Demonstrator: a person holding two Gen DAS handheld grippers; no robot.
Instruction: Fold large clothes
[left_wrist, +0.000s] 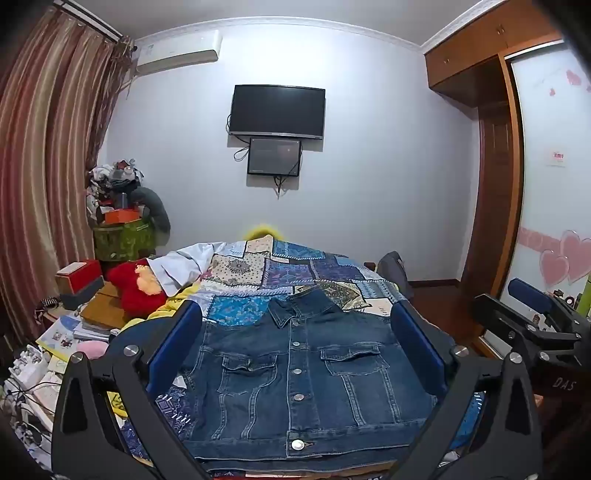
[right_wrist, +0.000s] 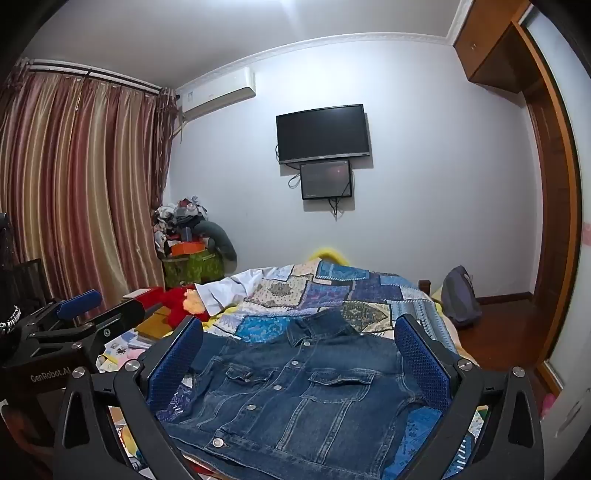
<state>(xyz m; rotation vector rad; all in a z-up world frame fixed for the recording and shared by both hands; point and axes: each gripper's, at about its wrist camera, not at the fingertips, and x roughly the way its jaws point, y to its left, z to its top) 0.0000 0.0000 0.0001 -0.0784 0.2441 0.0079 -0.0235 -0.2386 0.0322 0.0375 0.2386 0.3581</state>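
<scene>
At nine o'clock from my left gripper (left_wrist: 295, 332) I see a red plush toy (left_wrist: 135, 291) beside piled books (left_wrist: 92, 325); its jaws are spread wide with nothing in them, and the denim jacket (left_wrist: 299, 376) lies flat, buttoned and front-up, on the patchwork quilt (left_wrist: 288, 273) at twelve o'clock between the fingers. My right gripper (right_wrist: 299, 347) hangs at three o'clock of the left one, just as wide and empty, framing the same jacket, with a grey backpack (right_wrist: 460, 295) on the floor at two o'clock.
</scene>
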